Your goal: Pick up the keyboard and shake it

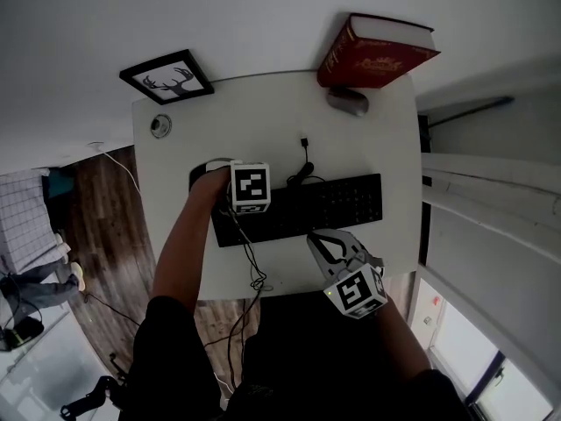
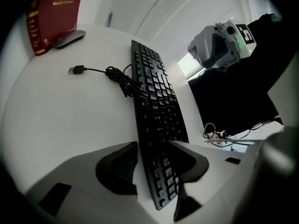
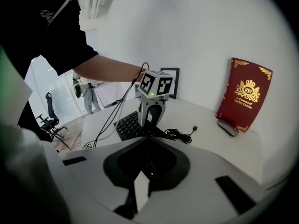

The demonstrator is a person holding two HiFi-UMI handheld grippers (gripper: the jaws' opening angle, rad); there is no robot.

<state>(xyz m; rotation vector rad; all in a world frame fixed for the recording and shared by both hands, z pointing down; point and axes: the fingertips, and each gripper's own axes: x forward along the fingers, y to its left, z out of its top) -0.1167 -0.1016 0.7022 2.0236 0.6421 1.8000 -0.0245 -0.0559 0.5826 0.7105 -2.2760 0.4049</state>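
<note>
A black keyboard lies across the white table, its loose USB cable coiled behind it. My left gripper points steeply down over the keyboard's left end. In the left gripper view the jaws stand open astride that end of the keyboard, one finger along its back edge, the other over the keys; I see no firm pinch. My right gripper hovers by the keyboard's front edge, shut and empty. The right gripper view shows its jaws closed together, with the left gripper beyond.
A red book stands at the table's back edge with a grey mouse before it. A framed deer picture and a small round object sit back left. Cables hang over the front edge.
</note>
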